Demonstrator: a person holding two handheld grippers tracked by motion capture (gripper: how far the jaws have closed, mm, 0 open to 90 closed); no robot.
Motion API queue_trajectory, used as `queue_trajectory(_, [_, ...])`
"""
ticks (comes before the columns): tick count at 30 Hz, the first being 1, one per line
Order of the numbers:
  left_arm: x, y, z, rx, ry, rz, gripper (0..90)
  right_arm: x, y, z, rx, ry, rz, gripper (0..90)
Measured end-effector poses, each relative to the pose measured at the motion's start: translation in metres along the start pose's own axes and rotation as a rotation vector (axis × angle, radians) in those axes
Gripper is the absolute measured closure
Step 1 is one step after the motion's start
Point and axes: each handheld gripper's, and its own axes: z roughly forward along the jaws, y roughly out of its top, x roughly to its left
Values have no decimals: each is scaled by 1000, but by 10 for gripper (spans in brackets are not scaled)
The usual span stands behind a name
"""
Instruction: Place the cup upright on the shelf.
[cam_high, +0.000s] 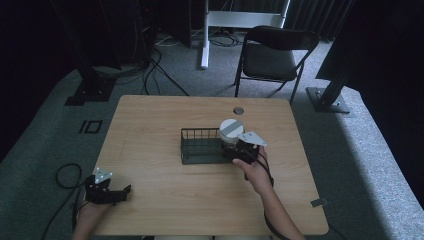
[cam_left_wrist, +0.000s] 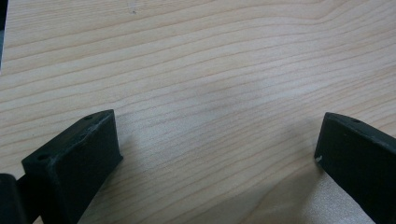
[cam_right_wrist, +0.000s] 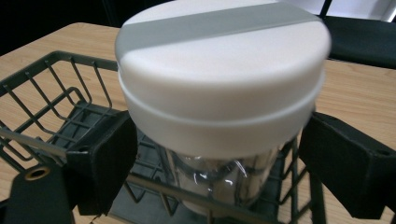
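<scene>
Right gripper view puts us right up against a jar (cam_right_wrist: 219, 93) with a broad white lid crossed by a grey stripe, its clear body dropping down inside a dark wire basket (cam_right_wrist: 56, 93). The right gripper (cam_right_wrist: 217, 154) has its fingers (cam_right_wrist: 105, 158) spread on either side of the jar just under the lid, with a sliver of gap on each flank, so they look apart and not yet clamped. How will it handle? The clear body looks rigid and smooth, likely slippery under flat pads and possibly breakable if it is glass; I cannot tell what, if anything, is inside, so the weight is a guess, though probably modest. The best hold, I'd judge, is right there beneath the lid, where the overhanging rim would stop it sliding down through the fingers; the basket wire crossing in front leaves little room lower down. High view gives what the close-up can't: the basket (cam_high: 200, 146) sits mid-table (cam_high: 150, 115), the jar (cam_high: 231, 131) stands at its right end, and the right gripper (cam_high: 241, 150) comes in from the near side. The left gripper (cam_high: 124, 192) rests far off at the near left corner. Left gripper view adds its fingers (cam_left_wrist: 74, 158) standing wide apart over bare wood.
</scene>
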Motion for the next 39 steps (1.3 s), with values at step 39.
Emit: queue_trajectory(39, [0,0,0,0,0,0,1,-66,-55,-49,16,-99,64,118])
